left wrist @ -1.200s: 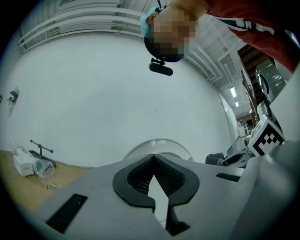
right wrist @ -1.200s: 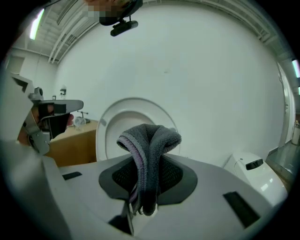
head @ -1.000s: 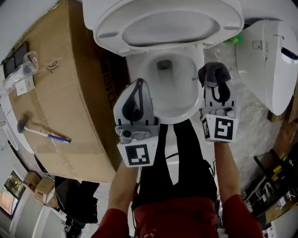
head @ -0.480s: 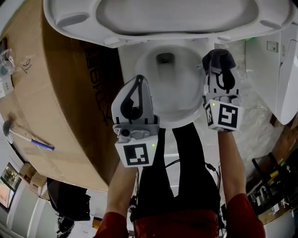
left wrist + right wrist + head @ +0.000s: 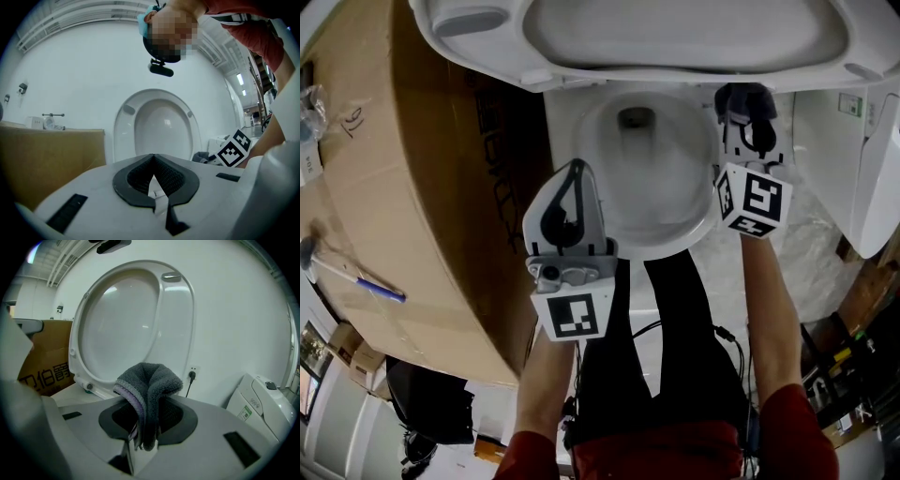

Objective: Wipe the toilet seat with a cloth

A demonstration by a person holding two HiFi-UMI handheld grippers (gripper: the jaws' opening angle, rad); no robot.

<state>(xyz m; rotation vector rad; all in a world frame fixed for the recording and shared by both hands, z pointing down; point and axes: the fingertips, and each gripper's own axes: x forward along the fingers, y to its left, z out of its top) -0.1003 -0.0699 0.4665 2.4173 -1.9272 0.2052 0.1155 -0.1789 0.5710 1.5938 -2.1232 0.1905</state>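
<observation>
right gripper (image 5: 143, 437) clamps the grey cloth (image 5: 150, 380) — raised toilet seat (image 5: 122, 319) stands just ahead and above, long axis upright

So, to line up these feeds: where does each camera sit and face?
Head view: on the head, steeply down at the bowl; left gripper, right gripper, forearms, legs show.
Left gripper view: along its shut, empty jaws toward the raised seat; person's head, sleeve show.
Right gripper view: along jaws shut on the cloth, toward the seat.
All share seat, box.
</observation>
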